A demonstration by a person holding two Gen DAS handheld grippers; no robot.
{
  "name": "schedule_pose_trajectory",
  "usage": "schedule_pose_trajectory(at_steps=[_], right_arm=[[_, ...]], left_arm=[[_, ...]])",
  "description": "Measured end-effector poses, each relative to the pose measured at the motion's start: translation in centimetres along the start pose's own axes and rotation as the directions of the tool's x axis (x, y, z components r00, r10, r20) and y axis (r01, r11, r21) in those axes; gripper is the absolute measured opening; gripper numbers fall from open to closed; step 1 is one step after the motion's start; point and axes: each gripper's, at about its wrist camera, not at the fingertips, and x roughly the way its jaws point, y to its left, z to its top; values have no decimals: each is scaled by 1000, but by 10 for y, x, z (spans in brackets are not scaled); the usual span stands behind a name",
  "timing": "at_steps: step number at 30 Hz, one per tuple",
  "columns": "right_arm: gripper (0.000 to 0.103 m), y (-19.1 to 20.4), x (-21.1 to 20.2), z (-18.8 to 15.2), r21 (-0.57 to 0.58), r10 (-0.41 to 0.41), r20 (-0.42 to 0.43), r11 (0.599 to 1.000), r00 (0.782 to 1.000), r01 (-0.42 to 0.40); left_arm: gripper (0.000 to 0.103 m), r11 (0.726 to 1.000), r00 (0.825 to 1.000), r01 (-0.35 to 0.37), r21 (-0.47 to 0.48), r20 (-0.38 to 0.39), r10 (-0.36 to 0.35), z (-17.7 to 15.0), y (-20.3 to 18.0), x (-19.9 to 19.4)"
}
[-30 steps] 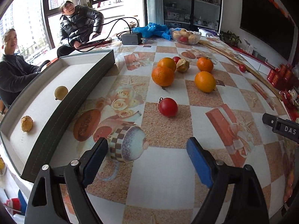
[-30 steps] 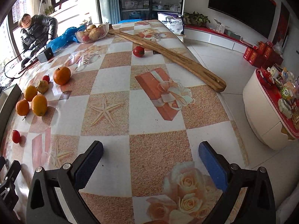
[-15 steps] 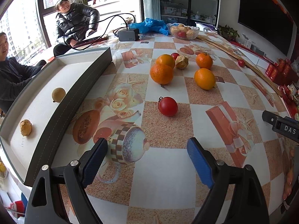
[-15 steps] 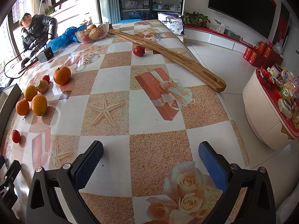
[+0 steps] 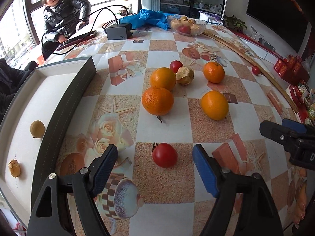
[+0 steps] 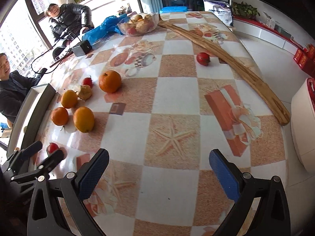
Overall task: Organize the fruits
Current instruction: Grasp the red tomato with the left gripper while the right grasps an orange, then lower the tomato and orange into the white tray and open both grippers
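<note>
A red tomato lies on the patterned tablecloth between the fingers of my left gripper. Its jaws are closing, and the pads stand clear of the tomato on both sides. Beyond it sit several oranges, a peeled brownish fruit and a small tomato. A grey-rimmed white tray on the left holds two small brown fruits. My right gripper hangs open over bare tablecloth, with nothing between its fingers. Another tomato lies further off, beside a wooden plank.
A glass bowl of fruit, a blue plastic bag and a charger with cables sit at the far end. Two people sit beyond the table's far left corner. The table edge falls away on the right, toward a white cabinet.
My left gripper has moved forward until the tomato lies between its fingers, and its jaws have narrowed. The right gripper has swung left and forward, bringing the oranges and the left gripper into view.
</note>
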Motion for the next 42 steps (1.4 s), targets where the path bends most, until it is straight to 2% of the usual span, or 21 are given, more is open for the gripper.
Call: schedule_pose_trajectory(at_steps=[3,5,7,9,10,11,13,14,16,20,23,29,32,38,42], right_arm=[[102,28,5,13,-62,37,22,997,999,-35],[102,46,12,22,-99,55,30,994,998,-52],[102,63,22,28,-139,53,26,989,998,-49],[83,79,33,30,-182,50,9,982,999,-48],[60,86,39,29,-199,49,-7,979,999,-49],[51,91,44,28,-214,42,-19,976,999,-45],[35,101,44,24,-261,-9,13,965,1000,12],[35,103,44,23,-266,-21,22,964,1000,26],[35,95,42,23,-230,0,13,973,1000,3],[35,78,32,26,-144,79,-30,986,996,-83],[35,80,20,29,-135,101,-37,985,994,-105],[35,110,-1,37,-169,167,-34,971,985,-171],[35,135,-4,43,-189,215,-50,957,975,-221],[35,206,4,52,-275,276,-80,918,958,-287],[35,252,18,56,-307,324,-109,889,940,-341]], left_arm=[[68,1000,999,-13,-8,31,13,0,-1,-1],[40,1000,999,-26,-15,41,27,-1,2,-4],[24,999,998,-36,-22,40,37,-2,7,-5],[23,999,999,-25,-41,39,26,-4,14,-7],[23,999,999,-20,-51,41,22,-6,18,-9],[23,998,999,-16,-55,44,19,-8,20,-10],[23,998,999,6,-65,48,-2,-12,25,-14],[23,997,999,24,-79,45,-20,-13,29,-17],[23,992,997,66,-105,50,-61,-16,36,-24],[23,990,993,88,-111,94,-78,-18,46,-47],[23,989,990,95,-113,114,-82,-16,56,-63],[23,992,988,24,-122,153,-5,-14,90,-88],[23,989,984,-36,-144,165,59,-11,114,-94],[23,964,971,-154,-218,149,189,-3,170,-87],[23,944,968,-183,-275,116,222,-1,202,-73]])
